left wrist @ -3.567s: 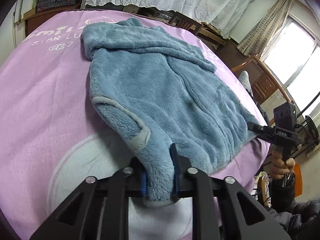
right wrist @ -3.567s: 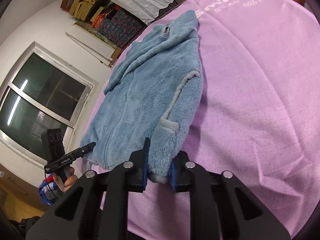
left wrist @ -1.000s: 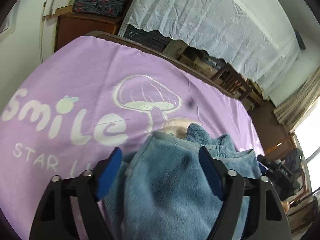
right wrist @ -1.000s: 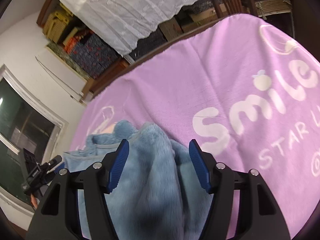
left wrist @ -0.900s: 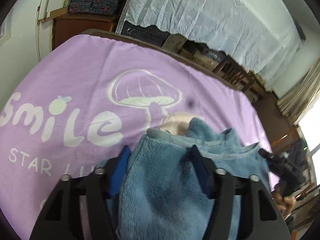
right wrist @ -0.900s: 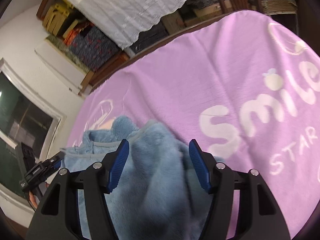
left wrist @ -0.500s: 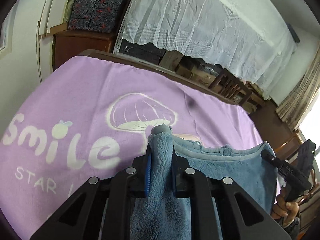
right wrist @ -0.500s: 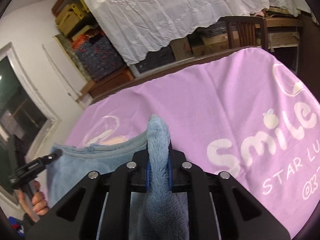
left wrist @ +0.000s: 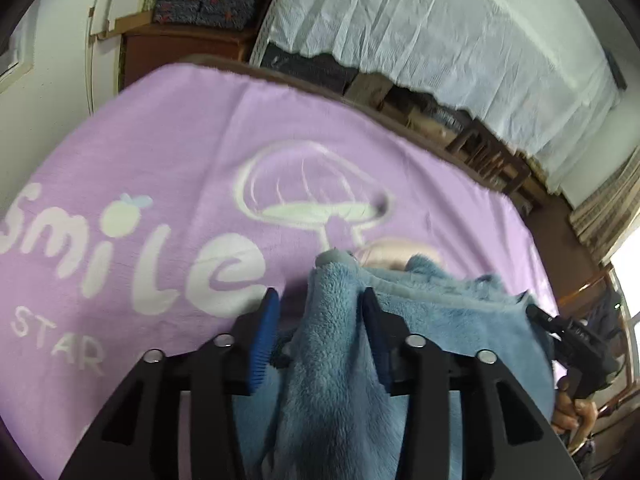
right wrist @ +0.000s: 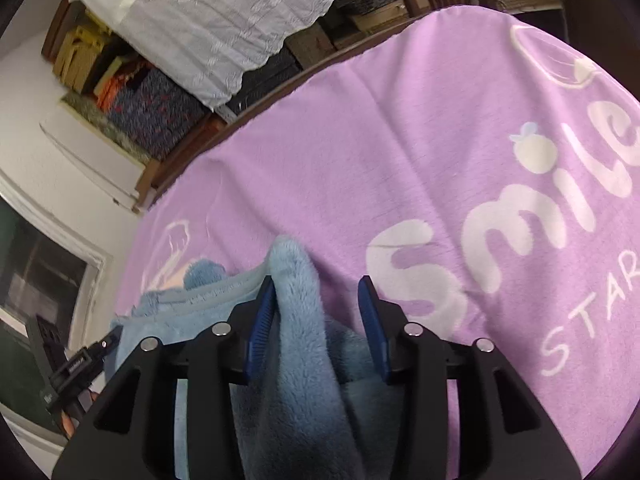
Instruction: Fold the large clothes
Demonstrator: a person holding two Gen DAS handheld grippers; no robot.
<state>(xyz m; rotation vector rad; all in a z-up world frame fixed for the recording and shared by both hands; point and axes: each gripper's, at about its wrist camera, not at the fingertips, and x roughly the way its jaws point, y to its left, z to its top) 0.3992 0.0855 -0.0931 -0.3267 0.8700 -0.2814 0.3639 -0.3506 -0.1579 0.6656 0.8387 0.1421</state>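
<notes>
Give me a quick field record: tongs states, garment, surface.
left tongs: open, fleece between the pads, not clamped
right tongs: open, fleece against the left pad, gap at the right pad
fleece: blue, folded, bunched ridge rising between each pair of tongs
blanket: purple, "smile" print, under the fleece
fold: hem brought up near the mushroom print

Both wrist views look closely (and forward) across the purple blanket (left wrist: 168,152).
</notes>
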